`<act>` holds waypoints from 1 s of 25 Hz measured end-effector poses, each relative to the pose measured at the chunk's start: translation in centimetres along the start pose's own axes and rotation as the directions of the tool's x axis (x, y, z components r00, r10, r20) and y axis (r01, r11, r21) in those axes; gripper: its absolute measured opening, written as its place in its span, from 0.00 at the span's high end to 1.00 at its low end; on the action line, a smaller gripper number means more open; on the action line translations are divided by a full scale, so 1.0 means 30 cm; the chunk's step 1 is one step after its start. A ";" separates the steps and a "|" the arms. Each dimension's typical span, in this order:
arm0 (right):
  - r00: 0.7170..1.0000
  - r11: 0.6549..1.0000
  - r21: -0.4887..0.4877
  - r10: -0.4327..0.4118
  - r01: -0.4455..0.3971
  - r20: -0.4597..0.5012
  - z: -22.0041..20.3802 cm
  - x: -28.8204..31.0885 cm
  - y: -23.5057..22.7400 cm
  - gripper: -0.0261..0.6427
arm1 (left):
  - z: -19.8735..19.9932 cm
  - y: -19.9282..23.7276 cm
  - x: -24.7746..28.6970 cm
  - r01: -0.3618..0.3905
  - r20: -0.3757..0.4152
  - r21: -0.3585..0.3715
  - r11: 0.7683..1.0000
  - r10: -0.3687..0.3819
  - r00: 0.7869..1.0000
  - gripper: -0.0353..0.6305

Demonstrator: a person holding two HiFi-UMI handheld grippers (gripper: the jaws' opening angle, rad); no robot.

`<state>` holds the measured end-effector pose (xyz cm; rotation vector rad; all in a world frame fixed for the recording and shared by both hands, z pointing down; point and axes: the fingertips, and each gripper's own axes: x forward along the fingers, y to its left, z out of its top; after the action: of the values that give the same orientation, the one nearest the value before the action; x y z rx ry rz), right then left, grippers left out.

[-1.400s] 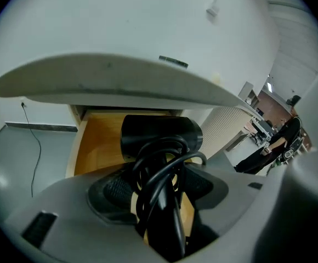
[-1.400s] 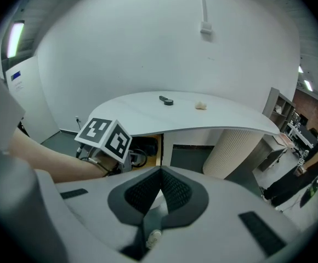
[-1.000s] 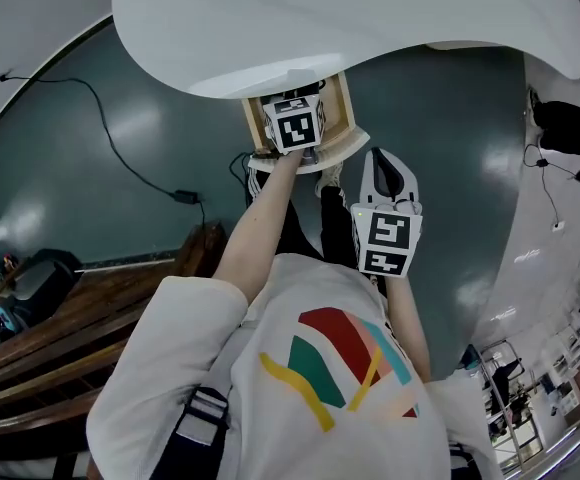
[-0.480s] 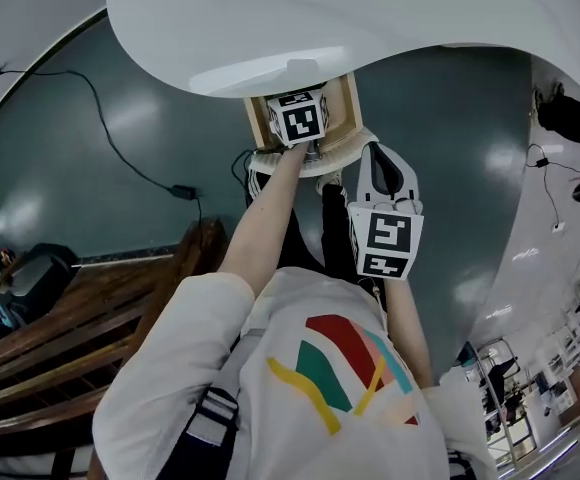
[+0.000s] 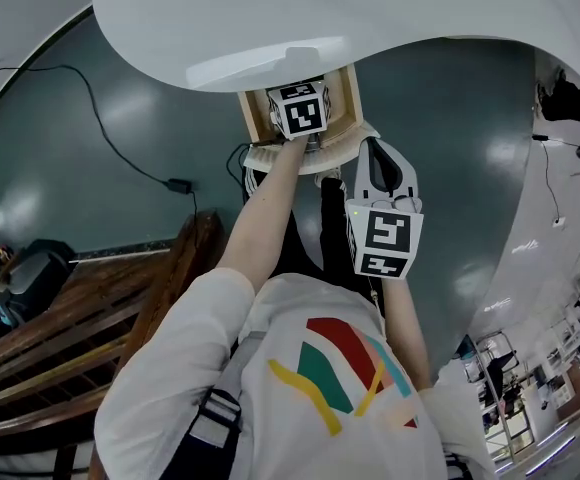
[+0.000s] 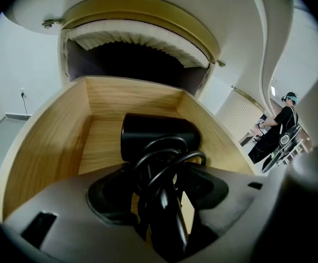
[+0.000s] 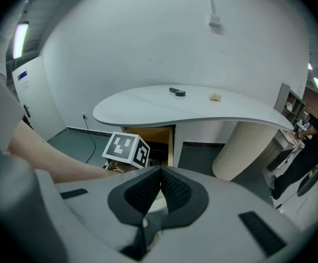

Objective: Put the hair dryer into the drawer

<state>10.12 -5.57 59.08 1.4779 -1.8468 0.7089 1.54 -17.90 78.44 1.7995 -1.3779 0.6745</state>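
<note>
Under the white tabletop (image 5: 350, 18) a wooden drawer (image 5: 348, 98) stands pulled out. My left gripper (image 5: 302, 111) reaches down into it, its marker cube on top. In the left gripper view the black hair dryer (image 6: 153, 136), with its cord looped round the handle, sits between the pads of the left gripper (image 6: 159, 188). That gripper is shut on it, and the barrel hangs over the drawer's floor between the drawer walls (image 6: 49, 147). My right gripper (image 5: 382, 163) hovers to the right, in front of the drawer. The pads of the right gripper (image 7: 160, 188) meet, with nothing between them.
A black cable (image 5: 120, 158) trails over the dark floor at the left. Brown wooden steps (image 5: 90, 318) lie at the lower left. A ribbed white pedestal (image 7: 246, 147) carries the table, and two small items (image 7: 177, 92) lie on top. A person (image 6: 274, 130) stands far off at the right.
My left gripper has sunk a little deeper into the drawer with the hair dryer. The right gripper has hardly shifted.
</note>
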 end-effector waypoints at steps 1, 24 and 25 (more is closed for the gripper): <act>1.000 1.000 0.005 0.001 -0.001 0.000 -0.001 0.001 0.002 0.94 | -0.001 -0.002 0.004 -0.002 -0.001 0.003 1.000 0.002 1.000 0.55; 1.000 0.999 0.037 0.016 -0.016 0.024 -0.011 -0.009 0.048 0.94 | -0.015 -0.014 0.003 0.040 -0.046 -0.032 0.999 -0.041 0.998 0.45; 0.999 0.999 0.037 0.015 -0.016 0.029 -0.005 -0.010 0.050 0.94 | -0.013 -0.016 -0.003 0.043 -0.050 -0.035 0.998 -0.045 0.998 0.45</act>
<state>8.73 -4.94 58.93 1.5064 -1.8776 0.7366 2.00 -17.46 78.46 1.7692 -1.3053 0.6647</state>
